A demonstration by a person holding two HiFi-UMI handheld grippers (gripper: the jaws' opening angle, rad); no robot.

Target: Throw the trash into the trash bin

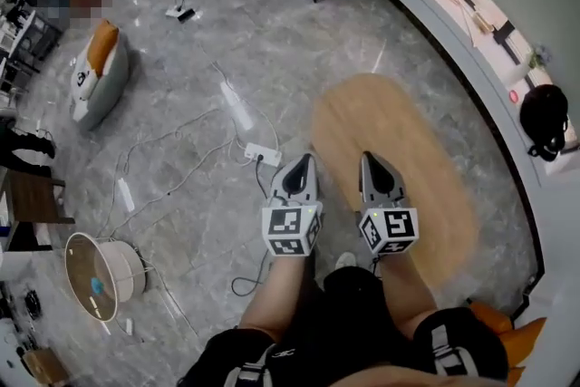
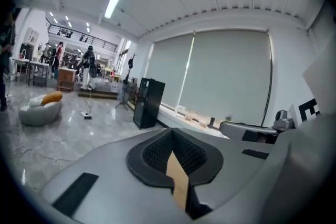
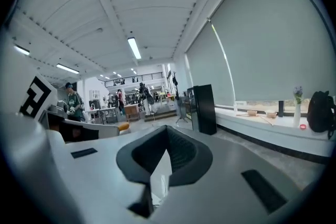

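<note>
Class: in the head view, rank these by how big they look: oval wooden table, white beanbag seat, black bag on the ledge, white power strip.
1. oval wooden table, though it is also nearer the camera
2. white beanbag seat
3. black bag
4. white power strip

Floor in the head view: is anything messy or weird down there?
Yes. Loose cables snake across the grey floor, and a white power strip lies out in the open. It looks untidy, and someone could trip there.
</note>
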